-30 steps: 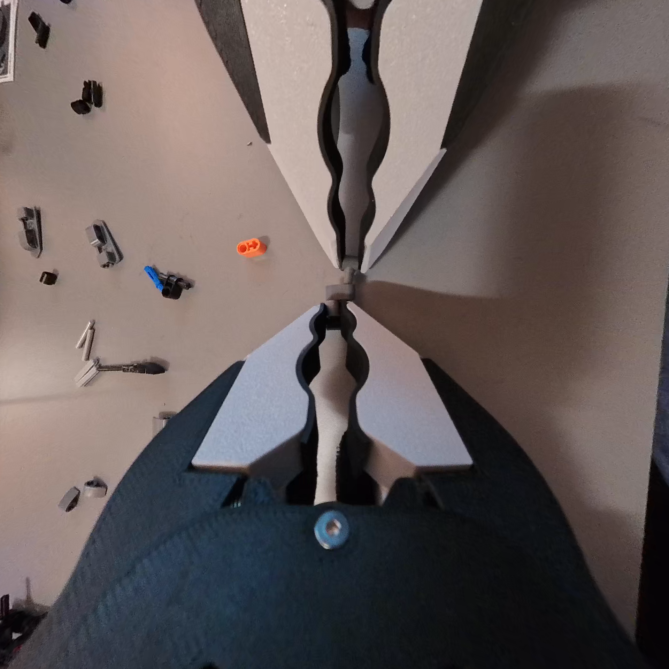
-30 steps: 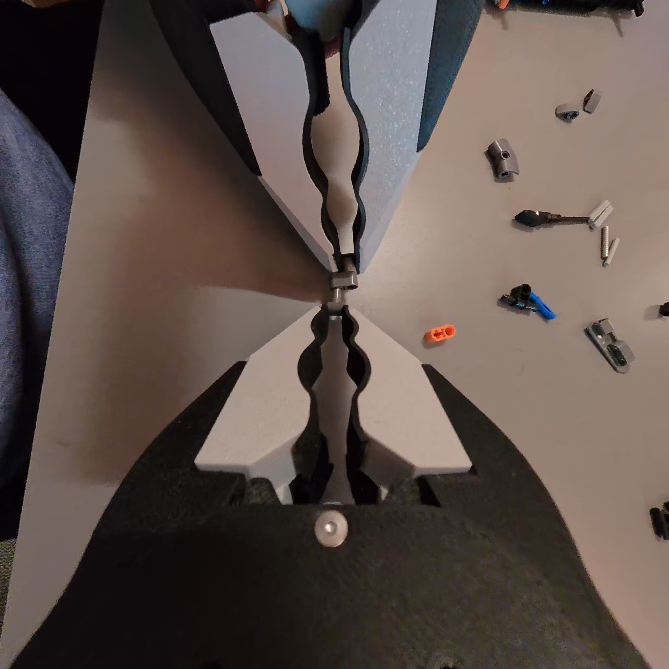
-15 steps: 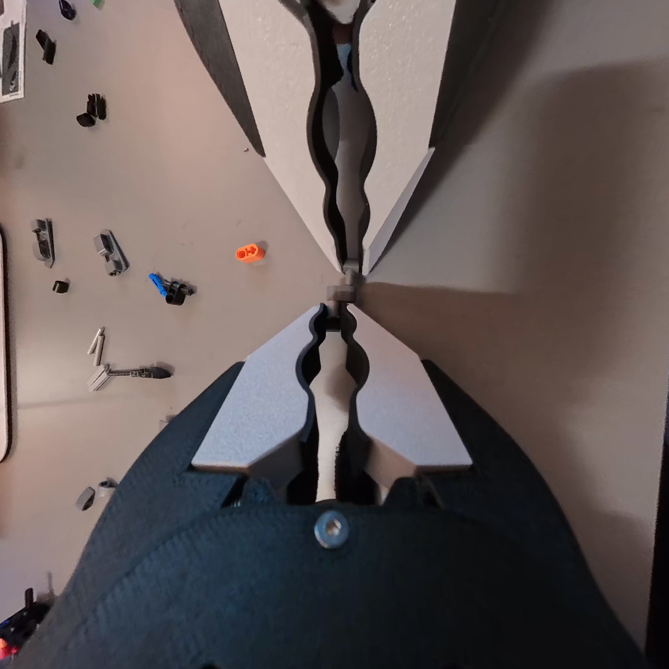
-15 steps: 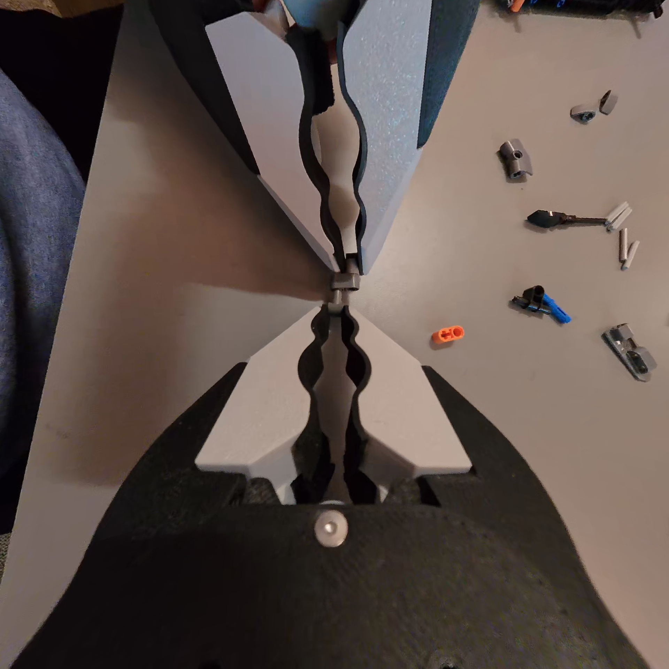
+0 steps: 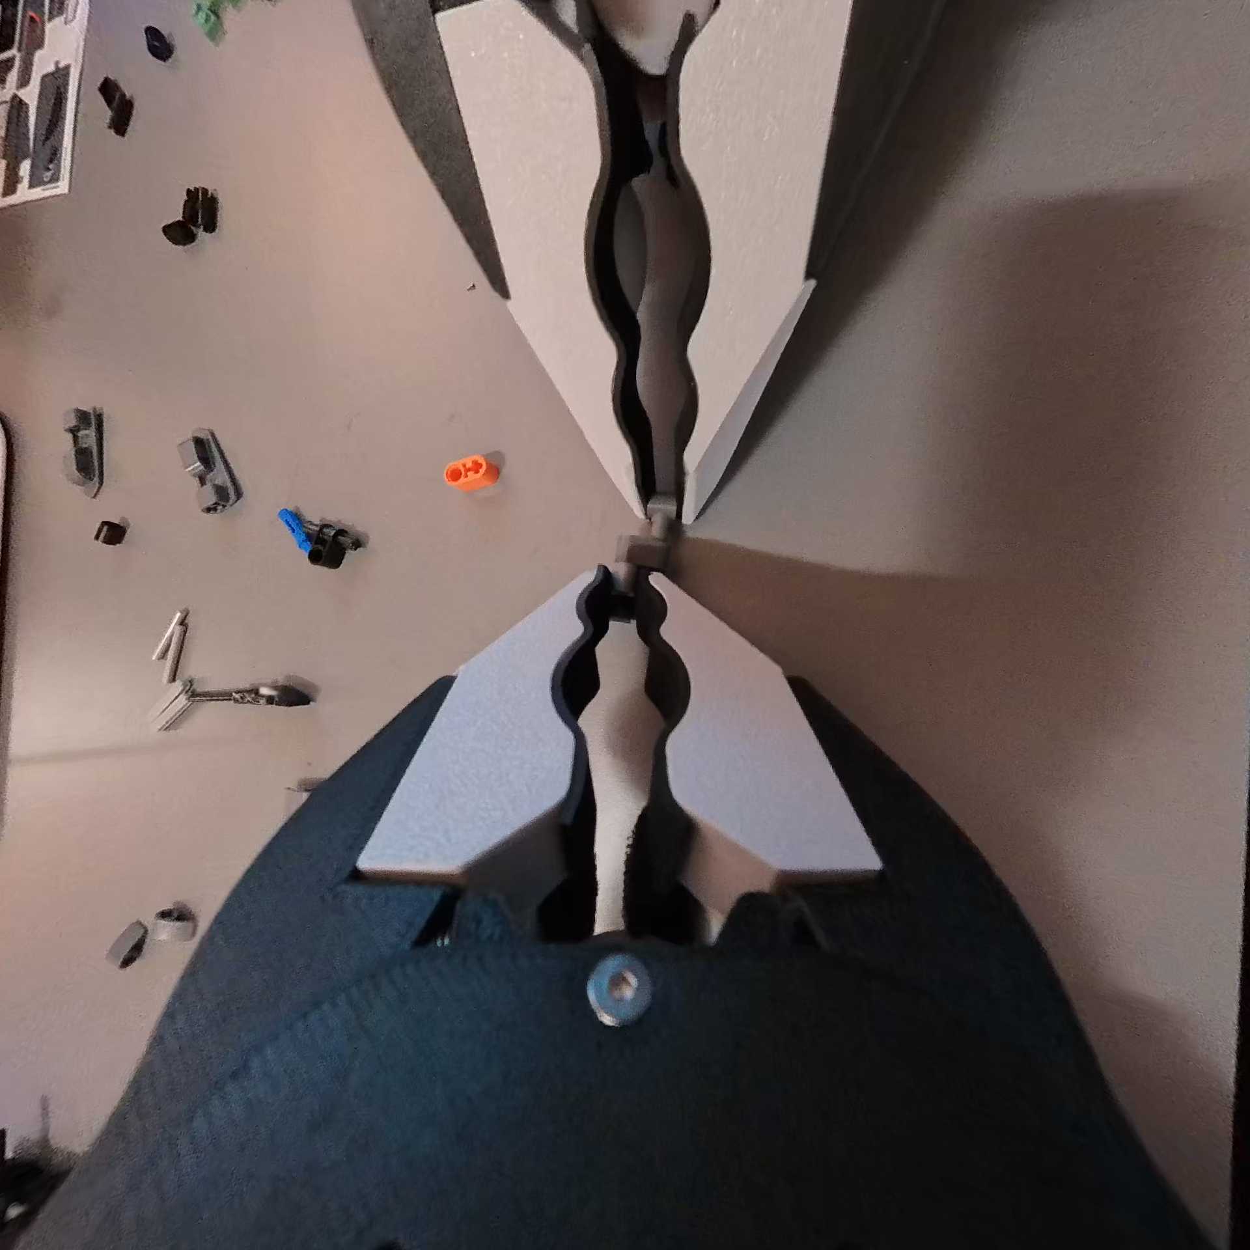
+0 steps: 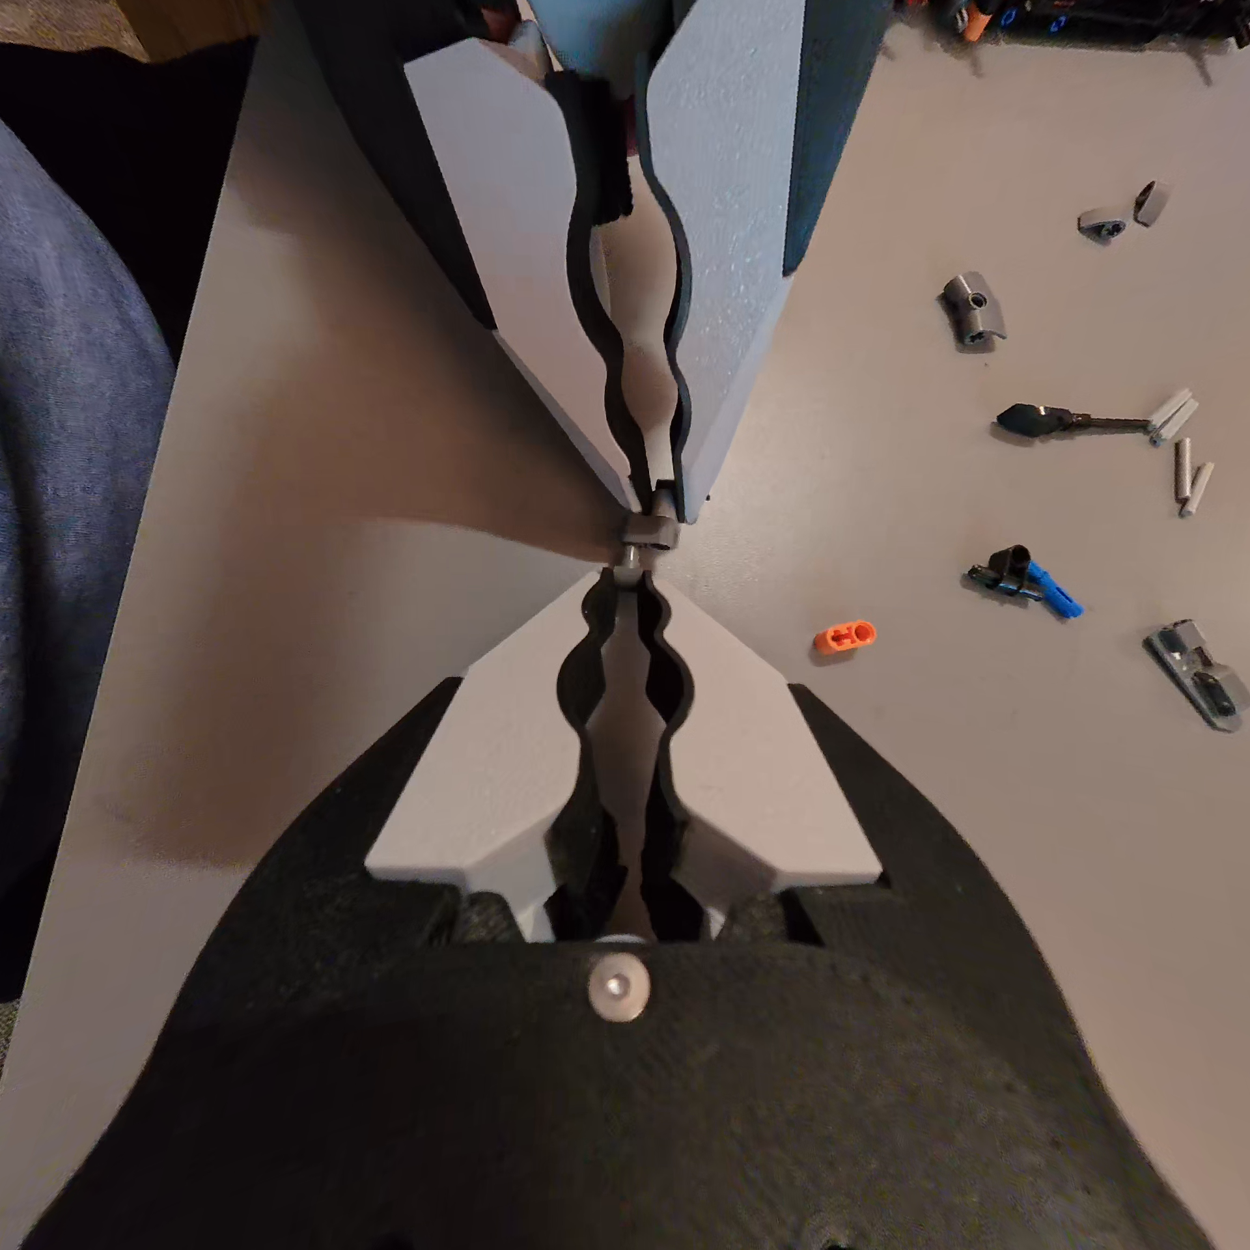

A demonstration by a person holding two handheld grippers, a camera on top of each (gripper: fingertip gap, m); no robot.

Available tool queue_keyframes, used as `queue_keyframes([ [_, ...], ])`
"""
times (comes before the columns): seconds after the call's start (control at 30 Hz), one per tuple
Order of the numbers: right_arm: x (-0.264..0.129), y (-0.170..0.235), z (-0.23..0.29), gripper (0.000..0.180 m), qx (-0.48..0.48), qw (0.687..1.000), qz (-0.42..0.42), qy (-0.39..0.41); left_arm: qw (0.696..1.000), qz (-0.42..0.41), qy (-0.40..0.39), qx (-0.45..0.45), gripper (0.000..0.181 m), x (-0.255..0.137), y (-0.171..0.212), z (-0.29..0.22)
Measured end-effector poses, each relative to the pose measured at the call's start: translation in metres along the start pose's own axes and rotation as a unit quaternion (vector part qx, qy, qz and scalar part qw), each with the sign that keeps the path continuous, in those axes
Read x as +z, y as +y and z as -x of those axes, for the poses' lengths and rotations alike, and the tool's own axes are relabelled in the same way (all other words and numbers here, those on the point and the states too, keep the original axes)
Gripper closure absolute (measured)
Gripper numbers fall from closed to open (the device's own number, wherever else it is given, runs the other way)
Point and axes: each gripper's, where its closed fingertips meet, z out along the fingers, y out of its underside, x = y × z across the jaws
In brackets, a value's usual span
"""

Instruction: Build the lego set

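Note:
My two grippers meet tip to tip above the grey table. A small grey lego connector hangs between them; it also shows in the right wrist view. My left gripper is shut on a short dark stub on one side of the connector. My right gripper is shut on a thin grey pin that enters the connector's other side. In each view the other gripper comes down from the top, the right gripper and the left gripper.
Loose parts lie on the table to one side: an orange piece, a blue-and-black piece, a black-tipped rod, several grey pieces. A printed sheet lies far left. The table edge and blue cloth are on the other side. My left and right fingertips are right by each other. From either gripper's tips it is about 6 centimeters to the orange piece. Seen from the right wrist view as well.
Both grippers stay shut and tip to tip on the connector. The loose parts drift only slightly in both views.

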Motion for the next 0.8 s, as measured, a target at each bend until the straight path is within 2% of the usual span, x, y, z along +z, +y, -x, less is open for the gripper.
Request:
queue_keyframes([
  [0.43, 0.0022, -0.0024, 0.0, 0.175, -0.003, 1.0, -0.012, 0.017, 0.997, -0.059, -0.002, -0.054, 0.176, 0.0019, -0.0034, -0.0017],
  [0.67, 0.002, -0.0018, -0.0009, 0.175, -0.007, 1.0, -0.012, 0.023, 0.996, -0.064, -0.009, -0.061, 0.176, 0.0014, -0.002, -0.0008],
  [0.8, -0.0048, -0.004, -0.009, 0.17, 0.014, 0.999, -0.025, 0.038, 0.993, -0.084, -0.015, -0.083, 0.176, -0.0013, -0.0053, 0.0012],
])
